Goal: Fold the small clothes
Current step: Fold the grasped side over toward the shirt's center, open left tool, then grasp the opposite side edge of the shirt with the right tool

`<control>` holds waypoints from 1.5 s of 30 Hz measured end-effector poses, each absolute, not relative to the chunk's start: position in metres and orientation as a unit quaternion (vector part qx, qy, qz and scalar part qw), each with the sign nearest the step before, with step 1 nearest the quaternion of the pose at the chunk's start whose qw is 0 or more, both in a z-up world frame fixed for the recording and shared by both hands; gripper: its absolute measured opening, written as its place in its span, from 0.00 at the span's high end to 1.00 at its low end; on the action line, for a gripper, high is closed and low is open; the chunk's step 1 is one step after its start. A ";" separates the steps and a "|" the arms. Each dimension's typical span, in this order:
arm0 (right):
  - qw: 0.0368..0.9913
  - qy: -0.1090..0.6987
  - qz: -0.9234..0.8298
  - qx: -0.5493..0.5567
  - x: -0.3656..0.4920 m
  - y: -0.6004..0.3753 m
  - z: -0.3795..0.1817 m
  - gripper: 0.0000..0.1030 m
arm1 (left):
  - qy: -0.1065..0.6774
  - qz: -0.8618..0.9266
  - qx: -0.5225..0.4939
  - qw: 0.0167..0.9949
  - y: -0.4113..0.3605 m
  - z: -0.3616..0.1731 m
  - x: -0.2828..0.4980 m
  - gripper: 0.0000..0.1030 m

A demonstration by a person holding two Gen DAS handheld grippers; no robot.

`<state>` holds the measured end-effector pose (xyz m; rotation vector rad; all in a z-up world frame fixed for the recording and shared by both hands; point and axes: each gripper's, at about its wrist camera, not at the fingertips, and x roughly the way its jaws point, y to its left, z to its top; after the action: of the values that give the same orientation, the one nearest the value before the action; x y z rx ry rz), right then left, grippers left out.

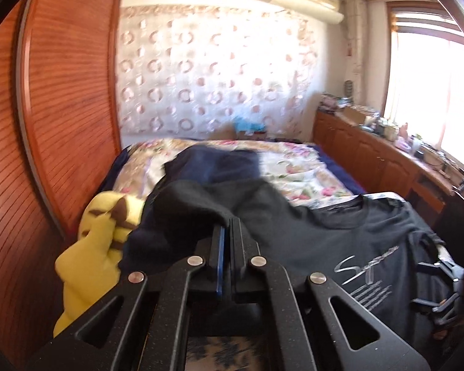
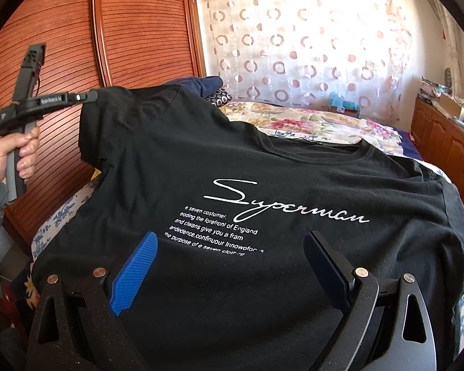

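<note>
The black T-shirt (image 2: 232, 160) lies chest-up on the bed (image 2: 324, 123), its left sleeve pinched and lifted by the left hand-held gripper (image 2: 91, 95), while the right hand-held gripper (image 2: 232, 262) hangs wide, empty, over the hem, nearer the body.

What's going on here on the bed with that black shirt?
A person is starting to fold a black T-shirt spread on a floral bed cover. The left tongs are shut on the shirt's sleeve corner and hold it raised off the bed, gripped by the person's hand. The right tongs hang open above the shirt's lower front, gripping nothing. A yellow plush toy lies beside the shirt.
</note>
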<state>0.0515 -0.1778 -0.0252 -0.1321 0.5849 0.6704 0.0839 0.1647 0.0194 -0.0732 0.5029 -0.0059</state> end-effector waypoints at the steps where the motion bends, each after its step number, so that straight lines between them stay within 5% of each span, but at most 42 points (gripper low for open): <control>1: 0.901 0.283 0.324 -0.062 0.052 -0.178 -0.025 0.07 | 0.249 -0.010 -0.031 0.968 0.160 0.024 0.088 0.96; 11: 0.907 0.277 0.313 -0.042 0.049 -0.194 -0.023 0.07 | 0.271 -0.085 0.050 0.957 0.059 0.035 0.121 0.95; 15: 0.911 0.274 0.306 -0.036 0.050 -0.204 -0.022 0.07 | 0.265 -0.104 0.049 0.957 0.051 0.031 0.107 0.74; 20: 0.914 0.271 0.299 -0.031 0.054 -0.208 -0.019 0.07 | 0.265 -0.092 0.044 0.959 0.062 0.024 0.084 0.30; 22: 0.915 0.268 0.299 -0.032 0.055 -0.207 -0.017 0.07 | 0.269 -0.084 0.039 0.959 0.069 0.014 0.075 0.24; 36: 0.906 0.255 0.330 -0.070 0.091 -0.168 0.001 0.13 | 0.386 -0.038 0.003 0.922 0.094 -0.088 0.079 0.24; 45: 0.879 0.297 0.364 -0.074 0.151 -0.122 -0.017 0.28 | 0.434 -0.028 -0.012 0.900 0.105 -0.109 0.090 0.23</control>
<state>0.1513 -0.1220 -0.0173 -0.1540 0.6190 0.7597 0.0904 0.1051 -0.1086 -0.0250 0.8981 -0.0588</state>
